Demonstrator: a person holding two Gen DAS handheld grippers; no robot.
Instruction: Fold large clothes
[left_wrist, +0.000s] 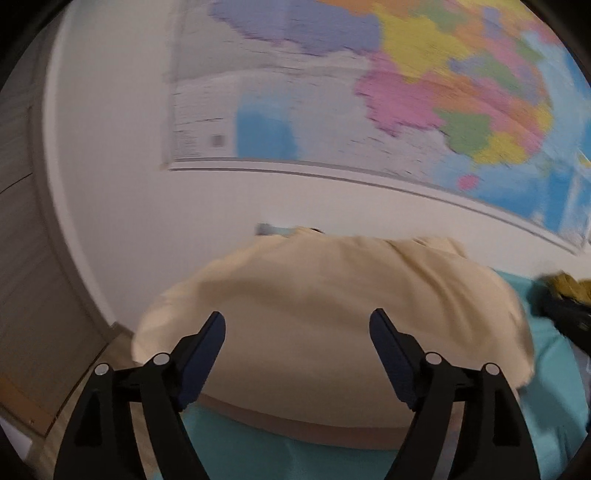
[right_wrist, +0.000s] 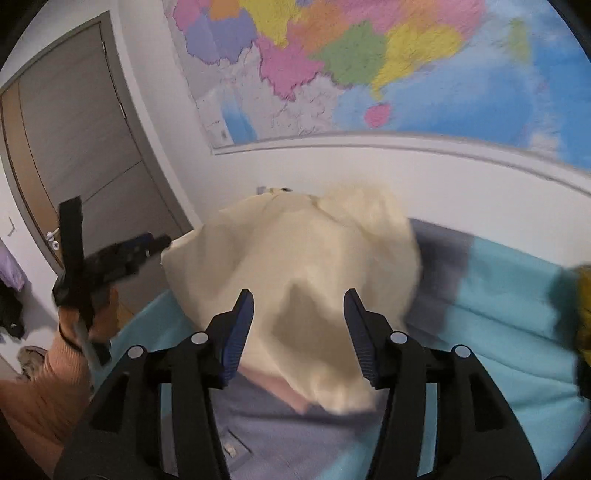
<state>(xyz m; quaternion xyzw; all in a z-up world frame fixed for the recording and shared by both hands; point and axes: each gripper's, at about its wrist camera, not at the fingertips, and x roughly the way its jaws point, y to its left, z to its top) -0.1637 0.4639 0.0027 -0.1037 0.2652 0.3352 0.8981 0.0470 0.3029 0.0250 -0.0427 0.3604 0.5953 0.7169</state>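
A large cream garment (left_wrist: 325, 314) billows in a blurred mound over the teal bed cover (left_wrist: 554, 369). My left gripper (left_wrist: 297, 325) is open and empty, its jaws wide apart in front of the cloth. In the right wrist view the cream garment (right_wrist: 295, 266) is bunched above a folded pink garment (right_wrist: 284, 391) and a lavender garment (right_wrist: 280, 432). My right gripper (right_wrist: 298, 306) is open and empty, just in front of the cloth. The left gripper (right_wrist: 110, 254) shows at the left, held by a hand in an orange sleeve.
A coloured wall map (right_wrist: 351, 66) hangs on the white wall behind the bed. A grey door (right_wrist: 81, 147) stands at the left. Dark and mustard clothes (left_wrist: 565, 299) lie on the bed at the right, and they show in the right wrist view (right_wrist: 581, 314).
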